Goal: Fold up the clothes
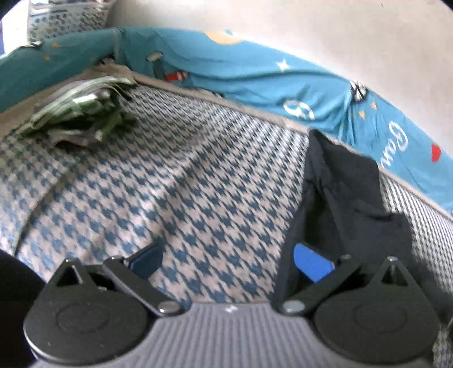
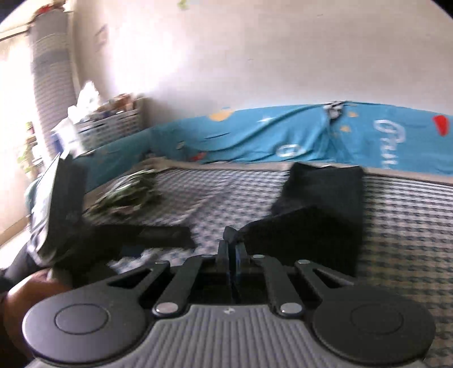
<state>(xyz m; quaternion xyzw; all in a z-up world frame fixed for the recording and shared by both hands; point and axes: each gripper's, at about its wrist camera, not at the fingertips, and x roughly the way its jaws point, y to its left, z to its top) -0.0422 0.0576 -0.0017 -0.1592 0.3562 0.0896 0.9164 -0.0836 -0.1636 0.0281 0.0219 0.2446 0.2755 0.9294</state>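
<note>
A black garment (image 2: 320, 209) is seen lying on the checked bed cover (image 2: 410, 226), reaching toward the far edge near the blue printed sheet (image 2: 283, 136) along the wall. The right gripper (image 2: 231, 254) is closed, with a corner of the black garment pinched between its jaws; the cloth is bunched just above the fingertips. The left gripper (image 1: 229, 260) is held wide open, nothing between its blue pads (image 1: 311, 261); the black garment (image 1: 345, 195) is seen behind and beside the right-hand pad, contact cannot be told. A folded green striped garment (image 1: 82, 110) is placed at the far left of the bed cover (image 1: 184, 184), well apart from the black one. A white basket (image 1: 68, 19) is seen beyond the bed corner. Both views are blurred.
</note>
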